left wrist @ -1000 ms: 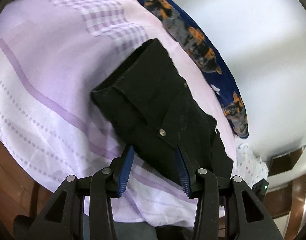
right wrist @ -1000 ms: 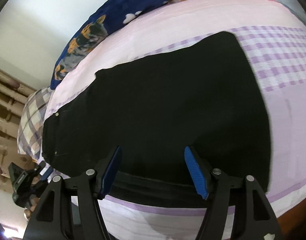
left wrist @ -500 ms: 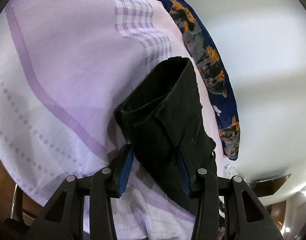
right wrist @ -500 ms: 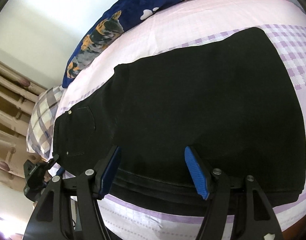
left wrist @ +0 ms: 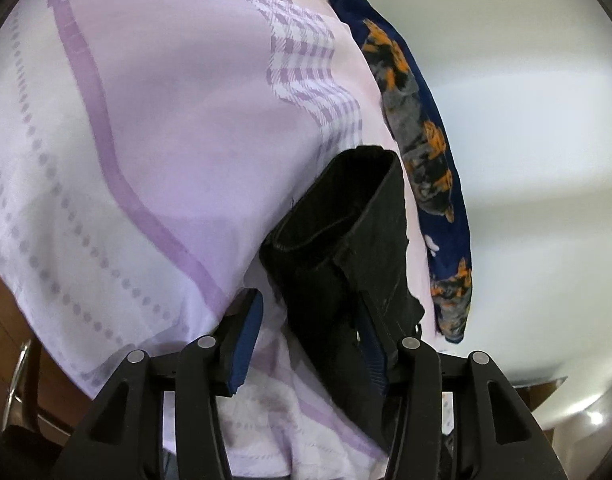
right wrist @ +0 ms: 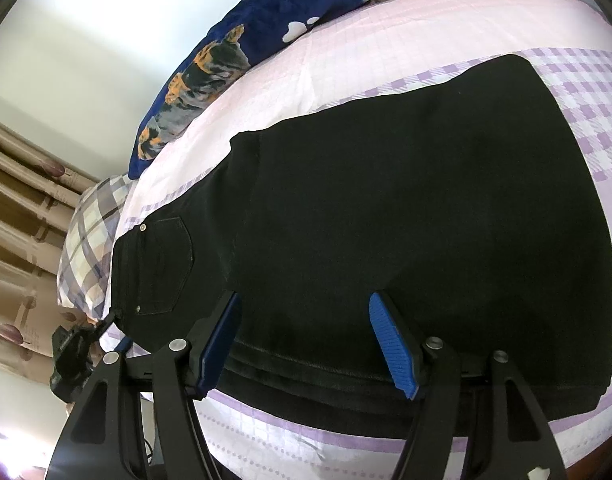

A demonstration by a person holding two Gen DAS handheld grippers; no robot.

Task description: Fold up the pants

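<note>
Black pants (right wrist: 386, 200) lie flat across the lilac bed sheet (right wrist: 346, 80), back pocket and waist at the left. In the left wrist view the same pants (left wrist: 346, 216) run away from me, waist end nearest. My left gripper (left wrist: 308, 300) straddles that waist end with its jaws opening. The right pad lies against the cloth and the left pad stands clear of it. My right gripper (right wrist: 304, 300) is open low over the pants' near long edge, its blue pads wide apart with the cloth between them unpressed.
A dark blue blanket (left wrist: 418, 120) with orange animal prints lies along the wall side of the bed (right wrist: 246, 32). A plaid pillow (right wrist: 90, 240) and curtains (right wrist: 18, 220) sit beyond the waist end. The wooden bed frame (left wrist: 10, 340) shows below the sheet's edge.
The left gripper has rolled and come in lower at the waist end, and its jaws stand a little wider. The waist end has settled flat, so the back pocket now shows in the right view.
</note>
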